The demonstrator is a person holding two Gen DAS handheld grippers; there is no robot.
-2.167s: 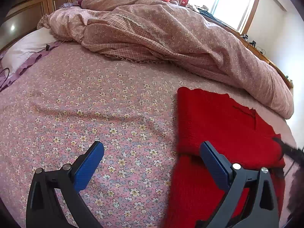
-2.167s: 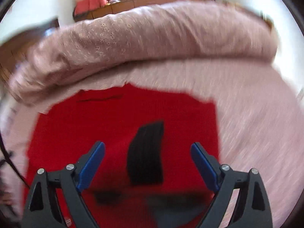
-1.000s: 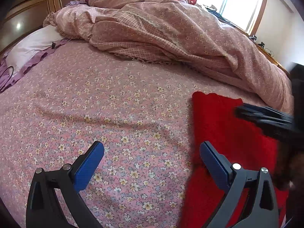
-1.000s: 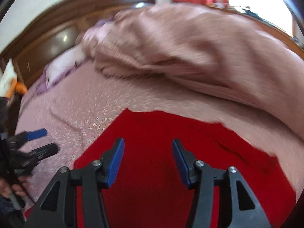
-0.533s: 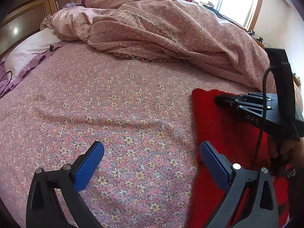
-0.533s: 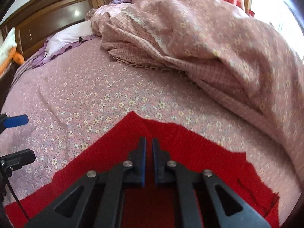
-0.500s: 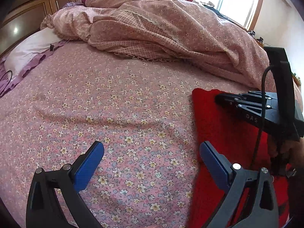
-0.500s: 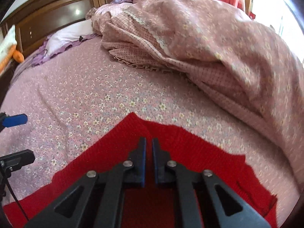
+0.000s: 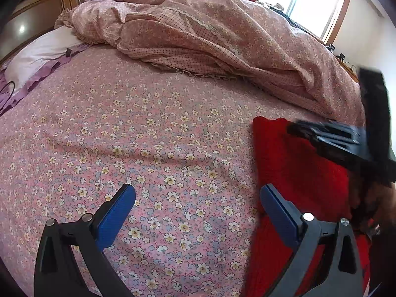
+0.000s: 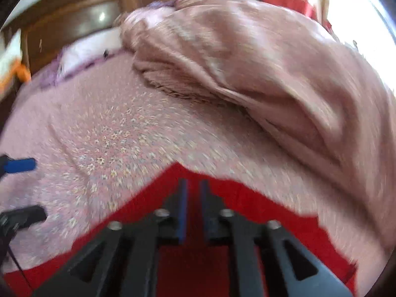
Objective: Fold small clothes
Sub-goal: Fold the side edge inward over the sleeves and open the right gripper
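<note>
Two grippers work a bed: the right gripper pinches a corner of the red knit, jaws nearly closed; the left gripper hovers wide open beside it. A thin pinch could slip, dropping the fold.

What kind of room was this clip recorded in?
A home bedroom, almost certainly. The work surface is a bed with a floral sheet, a rumpled quilt heaped along its far side, a pillow against a dark wooden headboard, and a window beyond.
</note>
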